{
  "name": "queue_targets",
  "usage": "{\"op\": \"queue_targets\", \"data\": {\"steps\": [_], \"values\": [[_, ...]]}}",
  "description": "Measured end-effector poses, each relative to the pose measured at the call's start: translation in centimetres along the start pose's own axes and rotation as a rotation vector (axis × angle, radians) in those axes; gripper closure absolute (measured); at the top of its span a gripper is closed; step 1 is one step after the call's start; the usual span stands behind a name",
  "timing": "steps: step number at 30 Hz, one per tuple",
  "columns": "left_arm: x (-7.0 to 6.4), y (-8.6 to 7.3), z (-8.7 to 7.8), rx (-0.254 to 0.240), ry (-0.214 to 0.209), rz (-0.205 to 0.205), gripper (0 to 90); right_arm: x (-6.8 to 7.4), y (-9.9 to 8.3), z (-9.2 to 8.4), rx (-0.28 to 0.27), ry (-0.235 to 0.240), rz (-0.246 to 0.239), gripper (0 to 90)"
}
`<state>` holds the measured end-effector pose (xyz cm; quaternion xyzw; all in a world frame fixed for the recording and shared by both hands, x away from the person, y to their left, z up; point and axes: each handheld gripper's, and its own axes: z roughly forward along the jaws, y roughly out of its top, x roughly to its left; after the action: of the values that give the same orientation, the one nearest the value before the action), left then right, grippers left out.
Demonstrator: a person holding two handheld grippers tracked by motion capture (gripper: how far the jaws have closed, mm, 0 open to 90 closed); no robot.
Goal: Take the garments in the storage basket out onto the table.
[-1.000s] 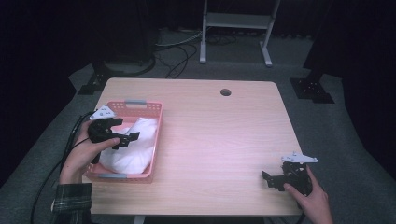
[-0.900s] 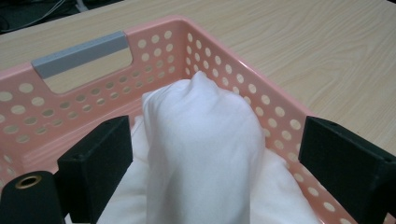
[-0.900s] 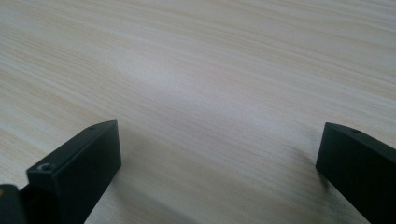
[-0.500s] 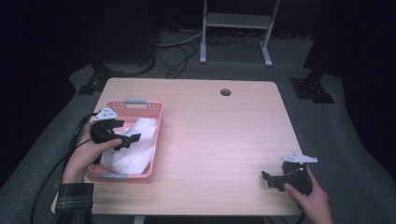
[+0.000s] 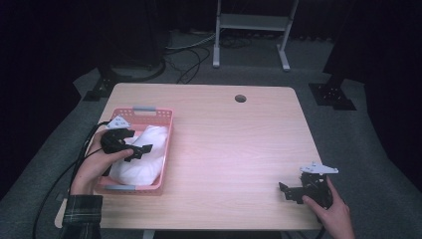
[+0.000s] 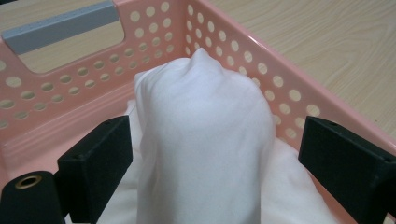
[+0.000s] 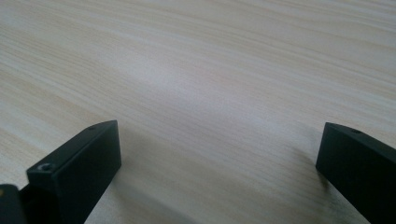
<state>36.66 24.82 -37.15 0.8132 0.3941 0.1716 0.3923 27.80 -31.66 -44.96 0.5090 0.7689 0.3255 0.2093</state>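
- The white cloth [image 6: 205, 140] lies bunched inside the pink basket [image 5: 164, 144], which sits on the table [image 5: 239, 149] near its left edge; one raised fold stands up in the middle of the heap.
- The left gripper [image 5: 139, 151] hangs over the basket's middle, fingers [image 6: 98, 158] spread wide, one on each side of that raised fold. They do not press it yet.
- The right gripper [image 5: 291, 191] rests well away from the basket, near the table's front right corner, fingers [image 7: 79, 163] spread over bare wood, pinching nothing.
- The step in hand looks like taking the cloth out of the basket. To do it well, lower the left fingers a little further so they straddle the thick part of the fold, not just its tip.
- Close firmly on a good bunch of fabric; a thin pinch may slip.
- Keep the far finger off the basket's perforated wall, which stands just beside it.
- Lift straight up from the basket so the light basket is not dragged along.
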Motion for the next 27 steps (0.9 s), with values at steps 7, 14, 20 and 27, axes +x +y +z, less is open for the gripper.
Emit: {"op": "queue_targets", "data": {"steps": [7,14,20,27], "values": [[0.1,-0.3,0.5,0.017,0.003,-0.013,9.3,0.0,0.0,0.0,0.0,0.0,0.0,0.0],[0.3,-0.6,1.1,0.038,0.006,-0.025,9.3,0.0,0.0,0.0,0.0,0.0,0.0,0.0],[0.3,-0.8,1.5,0.063,0.012,-0.033,9.3,0.0,0.0,0.0,0.0,0.0,0.0,0.0],[0.2,-0.9,2.0,0.093,0.016,-0.034,9.3,0.0,0.0,0.0,0.0,0.0,0.0,0.0]]}}
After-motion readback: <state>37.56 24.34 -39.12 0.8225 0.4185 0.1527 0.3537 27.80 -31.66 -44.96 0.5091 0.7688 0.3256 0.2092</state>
